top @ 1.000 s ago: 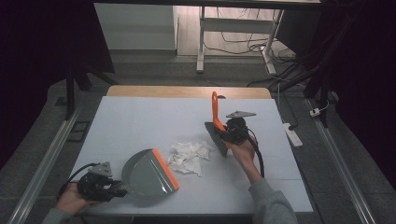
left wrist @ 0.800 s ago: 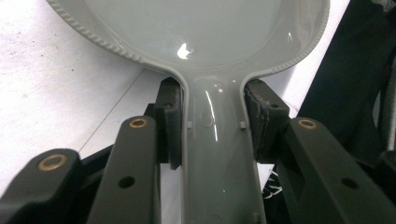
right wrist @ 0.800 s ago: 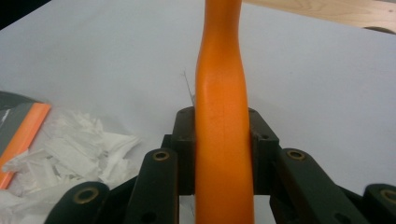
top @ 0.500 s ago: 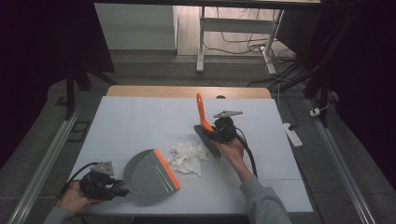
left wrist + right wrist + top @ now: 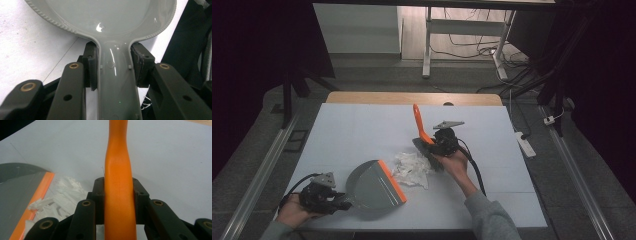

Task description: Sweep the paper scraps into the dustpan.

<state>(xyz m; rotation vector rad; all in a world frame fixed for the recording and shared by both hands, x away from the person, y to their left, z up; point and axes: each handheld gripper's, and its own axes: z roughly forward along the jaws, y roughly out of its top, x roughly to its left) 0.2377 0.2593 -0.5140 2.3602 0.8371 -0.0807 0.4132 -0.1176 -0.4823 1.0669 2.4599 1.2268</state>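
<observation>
Left gripper clamped the dustpan handle; right gripper clamped the orange brush, just beside paper scraps.

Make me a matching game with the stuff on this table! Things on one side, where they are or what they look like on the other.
Things:
1. dustpan
2. brush
3. paper scraps
4. table

Descriptions:
A. white pile between the two tools
B. orange handle clamped in the right gripper
C. grey, orange front edge, handle clamped in the left gripper
D. pale surface under everything

Pairs: 1-C, 2-B, 3-A, 4-D
</observation>
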